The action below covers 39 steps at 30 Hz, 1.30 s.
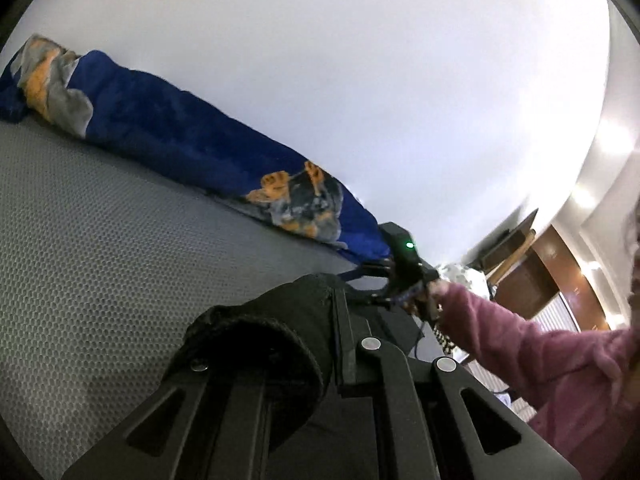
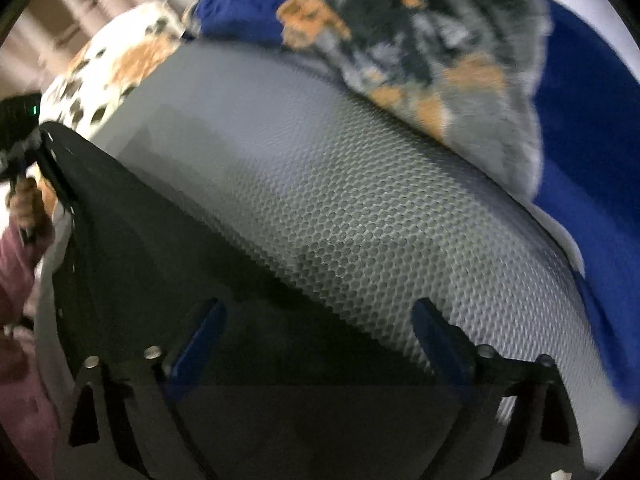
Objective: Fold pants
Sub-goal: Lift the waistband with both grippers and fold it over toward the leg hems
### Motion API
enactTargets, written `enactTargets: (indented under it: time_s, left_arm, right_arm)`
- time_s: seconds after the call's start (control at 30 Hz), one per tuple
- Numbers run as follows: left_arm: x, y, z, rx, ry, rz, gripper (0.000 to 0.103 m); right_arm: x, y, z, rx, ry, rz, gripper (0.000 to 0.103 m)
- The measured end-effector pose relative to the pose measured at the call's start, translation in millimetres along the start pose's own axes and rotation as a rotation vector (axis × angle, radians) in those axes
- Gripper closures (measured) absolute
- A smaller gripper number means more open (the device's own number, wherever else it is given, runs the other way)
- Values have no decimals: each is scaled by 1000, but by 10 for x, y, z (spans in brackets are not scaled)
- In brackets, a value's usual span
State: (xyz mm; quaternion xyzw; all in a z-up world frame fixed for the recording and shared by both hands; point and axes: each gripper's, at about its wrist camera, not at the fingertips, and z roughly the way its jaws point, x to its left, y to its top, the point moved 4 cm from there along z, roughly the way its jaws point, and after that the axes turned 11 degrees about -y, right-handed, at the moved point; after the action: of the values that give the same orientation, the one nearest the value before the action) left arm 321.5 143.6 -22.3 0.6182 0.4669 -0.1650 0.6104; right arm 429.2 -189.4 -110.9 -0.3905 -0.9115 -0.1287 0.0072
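Note:
The pants are black fabric. In the left wrist view a bunched cuff or waistband of the black pants (image 1: 272, 344) is wrapped around my left gripper (image 1: 340, 336), whose jaws are closed on it. My right gripper (image 1: 384, 284) shows farther off, held by a hand in a pink sleeve. In the right wrist view the black pants (image 2: 132, 240) stretch flat from my left gripper (image 2: 24, 140) at far left down under my right gripper (image 2: 316, 316), whose blue fingers (image 2: 200, 336) stand wide apart over the fabric edge.
A grey honeycomb-textured mat (image 2: 340, 184) covers the surface. A blue blanket with an orange and grey dog print (image 1: 180, 136) lies along its far edge. A white spotted cloth (image 2: 108, 72) lies at the back left. A white wall is behind.

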Motion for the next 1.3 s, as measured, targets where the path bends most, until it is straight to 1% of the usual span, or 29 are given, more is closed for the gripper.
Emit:
enactTargets:
  time_s: [0.07,0.2,0.27,0.3,0.33,0.37,0.4,0.43,0.47,0.5,0.53,0.63,0.67,0.8,0.9,0.97,1.07,1.13,1.2,1.27,1.3]
  left_arm:
    - [-24,-8,-15,1,14,7,95]
    - [11,-15,-20,-4,44,-9,95]
    - [23,-11,-4,-7,62,-13,95]
    - [26,-8,15,-7,67,-14,95]
    - [23,1,9,-10,78,-15,95]
    - [24,6,3,-10,83,-17,95]
    - [29,19,36,-10,89,-19,95]
    - [41,30,60,-9,98,-21,95]
    - [50,30,65,-7,105,-23,95]
    - [58,33,80,-2,113,-24,95]
    - [66,46,108,3,122,-24,95]
    - [58,76,134,9,141,-26,95]
    - [29,80,120,9,143,-24,95]
    - [-144,23,70,14,130,-6,95]
    - [-360,-85,-57,24,111,18,95]
    - [-512,-196,-157,42,96,34,95]
    - [-684,-387,-266,85,90,58,95]
    - [-771,-603,-348,123,90,60,95]
    - [-791,-818,-432,157,89,43,95]
    - [-788,-997,-497,185,97,23,95]
    - [-771,-1125,-524,212,106,12,95]
  right_arm:
    - [1,-31,60,52,68,-38,18]
    - [-35,-130,72,121,104,-136,28]
    - [-113,-181,46,143,98,-152,44]
    - [-144,-217,37,153,97,-151,49]
    - [-182,-246,29,160,85,-153,56]
    - [-195,-263,25,155,72,-151,64]
    - [-217,-284,22,148,64,-142,66]
    - [-210,-282,39,137,39,-134,74]
    - [-198,-295,40,124,10,-133,81]
    - [-167,-317,23,108,-19,-136,83]
    - [-149,-344,6,99,-42,-138,91]
    - [-16,-439,-149,53,-140,-144,95]
    - [21,-474,-208,40,-159,-136,96]
    - [224,-700,-610,-50,-261,-77,96]
    - [432,-969,-949,-106,-319,-29,96]
    - [614,-1218,-1167,-136,-349,7,96]
    - [798,-1572,-1421,-165,-372,46,96]
    - [1039,-1793,-1500,-175,-381,75,96]
    - [1241,-2017,-1514,-178,-384,97,97]
    - [1414,-2275,-1476,-167,-361,126,96]
    - [1489,-2353,-1420,-164,-352,142,97]
